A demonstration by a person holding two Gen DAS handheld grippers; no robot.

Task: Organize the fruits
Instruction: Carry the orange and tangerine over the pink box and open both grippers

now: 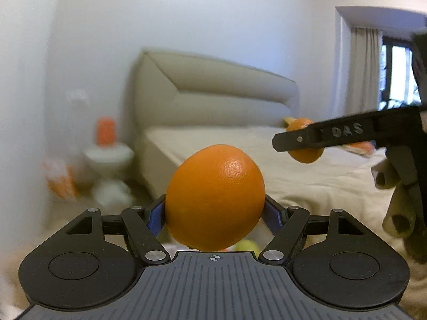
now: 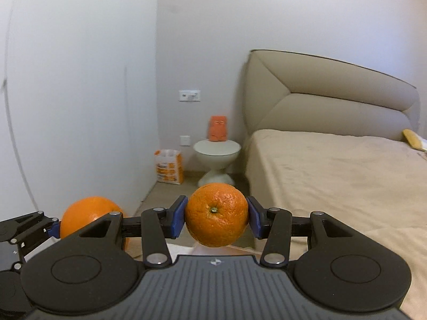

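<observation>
My left gripper [image 1: 214, 208] is shut on a large smooth orange [image 1: 214, 197], held in the air above the bed. My right gripper [image 2: 216, 220] is shut on a smaller, rougher orange [image 2: 216, 214] with its stem end facing the camera. In the left wrist view the right gripper [image 1: 301, 140] reaches in from the right with its orange [image 1: 304, 154] partly hidden behind a finger. In the right wrist view the left gripper's orange [image 2: 90, 217] shows at lower left. A yellow-green fruit [image 1: 246, 246] peeks out below the left gripper's orange.
A beige bed [image 2: 333, 176] with a padded headboard [image 2: 328, 98] fills the right. A white round side table [image 2: 216, 150] with an orange figure [image 2: 218, 128] stands by the wall, next to an orange-and-white bag [image 2: 169, 166]. A yellow item [image 2: 412, 138] lies on the bed.
</observation>
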